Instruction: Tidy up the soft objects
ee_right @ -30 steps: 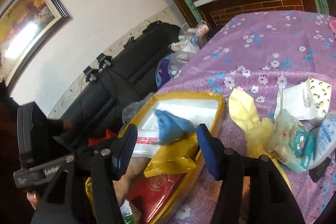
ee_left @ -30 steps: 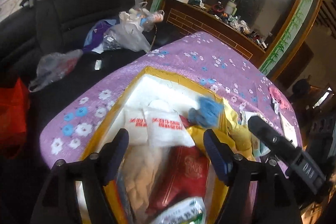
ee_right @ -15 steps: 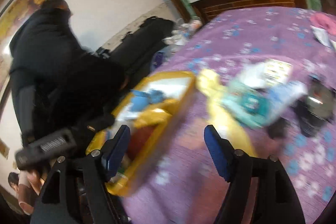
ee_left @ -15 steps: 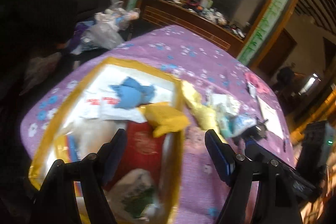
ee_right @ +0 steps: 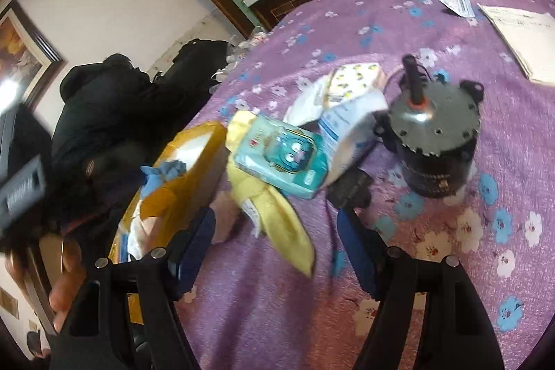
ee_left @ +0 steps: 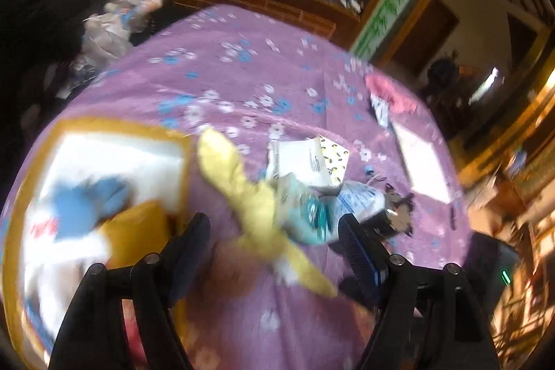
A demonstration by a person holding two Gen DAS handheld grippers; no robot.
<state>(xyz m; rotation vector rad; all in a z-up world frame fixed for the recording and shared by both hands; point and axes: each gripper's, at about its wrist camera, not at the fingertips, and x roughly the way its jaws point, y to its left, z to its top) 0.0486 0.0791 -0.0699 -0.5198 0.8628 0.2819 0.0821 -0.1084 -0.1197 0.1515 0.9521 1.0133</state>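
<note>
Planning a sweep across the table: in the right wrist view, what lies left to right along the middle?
Yellow box → teal wipes pack → white-and-blue pouch → dark motor.

Each gripper was a black frame of flat, angular arms, jointed with round silver screw heads, two on each side near the base of the fingers. The left gripper (ee_left: 274, 241) carried dark blue pads on the inner faces of its fingers (ee_left: 357, 248). The right gripper (ee_right: 275, 241) had matching blue pads on black fingers (ee_right: 359, 252). The person (ee_right: 100, 113) at far left wore a black hooded jacket.
</note>
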